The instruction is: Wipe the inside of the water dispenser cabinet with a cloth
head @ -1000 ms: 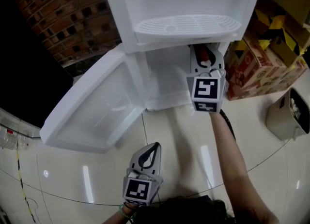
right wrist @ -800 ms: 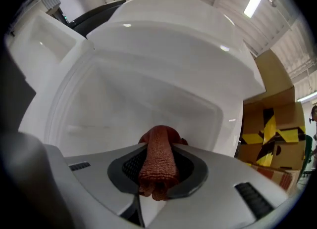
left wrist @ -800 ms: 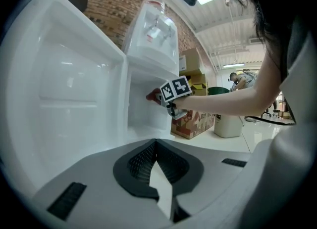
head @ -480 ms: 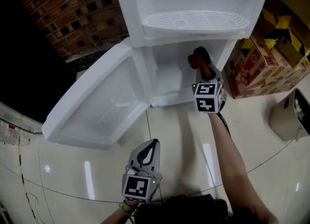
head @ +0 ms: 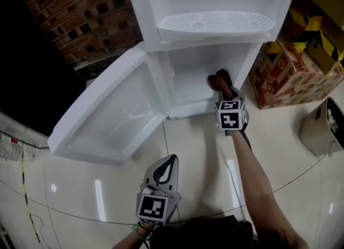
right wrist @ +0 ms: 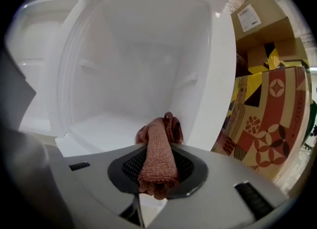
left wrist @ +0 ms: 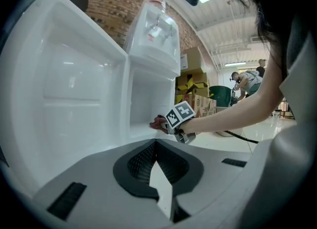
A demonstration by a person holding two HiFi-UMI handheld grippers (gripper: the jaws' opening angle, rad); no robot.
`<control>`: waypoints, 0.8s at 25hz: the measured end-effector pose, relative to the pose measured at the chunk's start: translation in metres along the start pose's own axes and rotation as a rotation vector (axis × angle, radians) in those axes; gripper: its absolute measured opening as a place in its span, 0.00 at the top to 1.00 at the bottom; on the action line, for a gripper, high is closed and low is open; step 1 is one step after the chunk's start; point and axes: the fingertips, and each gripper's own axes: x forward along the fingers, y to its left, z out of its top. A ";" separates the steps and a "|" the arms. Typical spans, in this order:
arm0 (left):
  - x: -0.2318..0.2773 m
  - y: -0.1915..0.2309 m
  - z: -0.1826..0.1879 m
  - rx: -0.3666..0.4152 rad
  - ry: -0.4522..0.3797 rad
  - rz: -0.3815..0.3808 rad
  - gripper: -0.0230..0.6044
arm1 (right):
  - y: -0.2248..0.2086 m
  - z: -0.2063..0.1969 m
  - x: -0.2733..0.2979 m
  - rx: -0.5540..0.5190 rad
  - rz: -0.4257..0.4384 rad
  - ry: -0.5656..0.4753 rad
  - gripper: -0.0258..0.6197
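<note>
You are clenching the right tongs (head: 222, 90) on the rolled cloth (head: 217, 77), holding it at the front right corner of the cabinet (head: 185, 76), just beside the right wall and low near its bottom. The door (head: 107, 119) is hanging open at the left. Your left tongs (head: 166, 167) are hovering closed and empty above the floor (head: 301, 178).

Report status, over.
Right gripper shut on cloth, at cabinet mouth. Left gripper shut, empty, held back. Door open, nothing in the way.
</note>
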 end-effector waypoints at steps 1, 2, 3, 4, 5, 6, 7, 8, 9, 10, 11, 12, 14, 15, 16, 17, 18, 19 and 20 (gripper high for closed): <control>0.000 0.001 -0.001 0.005 -0.001 0.000 1.00 | 0.001 0.003 -0.002 0.013 0.014 -0.010 0.83; 0.001 0.002 -0.004 0.019 -0.002 -0.002 1.00 | 0.003 0.008 -0.005 0.026 0.031 -0.026 0.83; 0.002 0.004 -0.008 0.036 -0.003 -0.004 1.00 | 0.005 0.012 -0.009 0.033 0.051 -0.048 0.83; 0.003 0.005 -0.010 0.044 -0.004 -0.005 1.00 | 0.009 0.015 -0.015 0.033 0.074 -0.072 0.83; 0.006 0.005 -0.011 0.039 -0.006 -0.001 1.00 | 0.013 0.020 -0.023 0.032 0.098 -0.097 0.83; 0.010 0.004 -0.011 0.028 -0.009 0.003 1.00 | 0.019 0.024 -0.034 0.034 0.123 -0.120 0.83; 0.014 0.003 -0.011 0.017 -0.011 0.007 1.00 | 0.024 0.029 -0.046 0.042 0.148 -0.142 0.83; 0.019 0.000 -0.012 0.008 -0.015 0.009 1.00 | 0.029 0.033 -0.059 0.054 0.174 -0.162 0.83; 0.023 -0.003 -0.012 0.003 -0.018 0.010 1.00 | 0.034 0.036 -0.073 0.067 0.200 -0.180 0.83; 0.028 -0.008 -0.012 -0.001 -0.024 0.006 1.00 | 0.038 0.037 -0.086 0.077 0.224 -0.194 0.83; 0.033 -0.013 -0.011 -0.004 -0.030 0.001 1.00 | 0.041 0.038 -0.100 0.081 0.246 -0.205 0.83; 0.036 -0.019 -0.012 -0.006 -0.035 -0.004 1.00 | 0.044 0.037 -0.114 0.084 0.264 -0.214 0.83; 0.042 -0.031 -0.013 -0.011 -0.045 -0.012 1.00 | 0.049 0.031 -0.141 0.109 0.288 -0.223 0.83; 0.043 -0.035 -0.014 -0.014 -0.048 -0.013 1.00 | 0.051 0.024 -0.151 0.130 0.298 -0.223 0.83; 0.044 -0.039 -0.015 -0.016 -0.049 -0.012 1.00 | 0.053 0.017 -0.160 0.154 0.308 -0.221 0.83; 0.045 -0.041 -0.016 -0.015 -0.048 -0.010 1.00 | 0.057 0.010 -0.170 0.176 0.319 -0.220 0.83; 0.045 -0.043 -0.018 -0.010 -0.046 -0.008 1.00 | 0.061 0.004 -0.178 0.197 0.327 -0.220 0.83; 0.046 -0.045 -0.019 -0.003 -0.044 -0.005 1.00 | 0.065 0.000 -0.187 0.216 0.335 -0.220 0.83; 0.046 -0.046 -0.020 0.003 -0.043 -0.003 1.00 | 0.067 -0.005 -0.195 0.232 0.340 -0.220 0.83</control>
